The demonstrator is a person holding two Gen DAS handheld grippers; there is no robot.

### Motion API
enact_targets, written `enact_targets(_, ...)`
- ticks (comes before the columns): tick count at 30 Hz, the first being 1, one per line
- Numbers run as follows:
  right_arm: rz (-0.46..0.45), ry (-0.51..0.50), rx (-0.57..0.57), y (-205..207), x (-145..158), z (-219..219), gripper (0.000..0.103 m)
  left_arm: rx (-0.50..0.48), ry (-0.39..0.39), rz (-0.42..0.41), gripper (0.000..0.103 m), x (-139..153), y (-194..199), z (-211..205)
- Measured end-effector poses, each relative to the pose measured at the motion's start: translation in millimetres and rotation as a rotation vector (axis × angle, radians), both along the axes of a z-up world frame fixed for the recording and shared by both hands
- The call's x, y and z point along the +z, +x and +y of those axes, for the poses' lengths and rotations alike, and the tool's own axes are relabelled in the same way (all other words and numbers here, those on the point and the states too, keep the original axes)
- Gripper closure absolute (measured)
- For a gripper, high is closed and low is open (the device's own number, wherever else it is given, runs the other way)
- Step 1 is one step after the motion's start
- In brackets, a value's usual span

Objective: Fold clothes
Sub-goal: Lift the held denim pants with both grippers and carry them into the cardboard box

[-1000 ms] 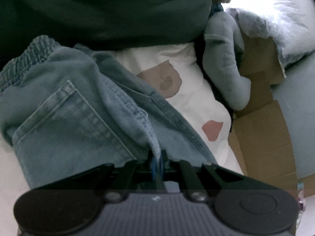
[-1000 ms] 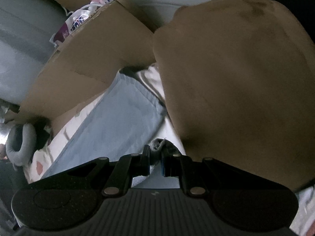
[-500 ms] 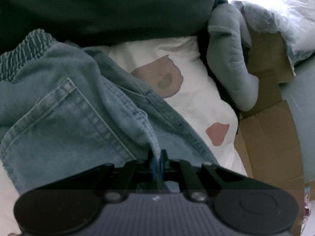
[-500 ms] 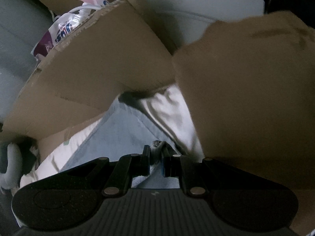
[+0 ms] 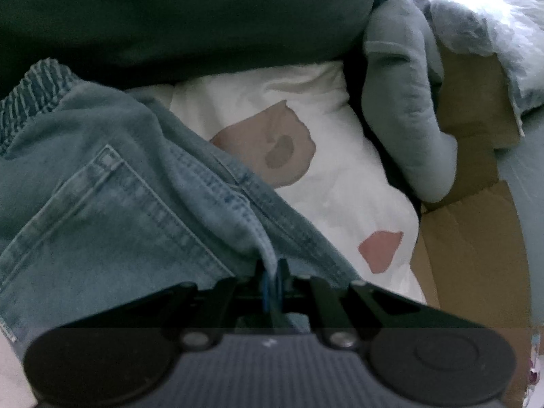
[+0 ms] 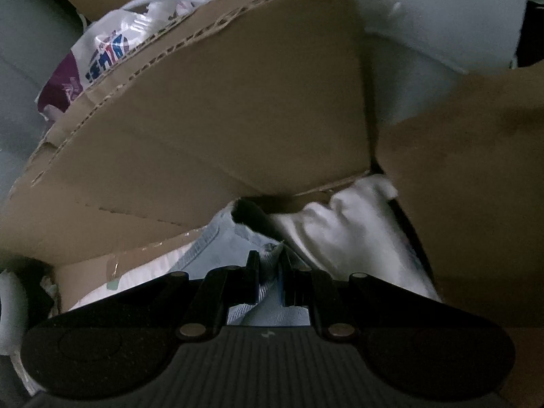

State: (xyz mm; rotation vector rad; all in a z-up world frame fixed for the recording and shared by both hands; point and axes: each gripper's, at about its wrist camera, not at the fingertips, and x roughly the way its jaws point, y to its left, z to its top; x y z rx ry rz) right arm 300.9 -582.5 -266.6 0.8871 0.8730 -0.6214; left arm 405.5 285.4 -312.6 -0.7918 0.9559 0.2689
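In the left wrist view the jeans [image 5: 112, 197] fill the left and centre of the frame, lying on the bedsheet [image 5: 340, 183], with their waistband at the upper left. A large cushion [image 5: 176, 17] spans the top, behind both. A plush toy [image 5: 404, 115] stands at the upper right, beside the sheet's edge, with cardboard [image 5: 469, 244] right of it and below.

In the right wrist view a cardboard flap [image 6: 238, 102] covers the centre; a plastic bag [image 6: 102, 51] sits behind it at the upper left. A second cardboard panel [image 6: 476, 187] fills the right.
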Motion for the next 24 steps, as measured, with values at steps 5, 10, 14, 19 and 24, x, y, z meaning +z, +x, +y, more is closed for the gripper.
enact_targets(5,-0.001,-0.009,-0.006,15.7,-10.1,-1.6,0.094,-0.012,-0.007,0.008,0.098,-4.9,17.3,0.6)
enact_targets(10,-0.008,-0.026,0.001,29.8,-20.0,-2.1,0.094,-0.011,-0.011,0.016,0.098,-9.9,28.9,1.5)
enact_targets(14,-0.039,-0.036,0.015,36.8,-25.7,-0.9,0.094,-0.013,0.001,0.014,0.098,-18.2,31.4,-2.0)
enact_targets(19,-0.039,-0.028,0.036,38.7,-39.0,-2.4,0.093,-0.001,-0.062,-0.002,0.094,-31.0,26.8,2.1)
enact_targets(24,-0.079,0.020,0.028,31.2,-36.4,-7.1,0.087,-0.032,-0.082,0.001,0.094,-29.4,28.1,2.2)
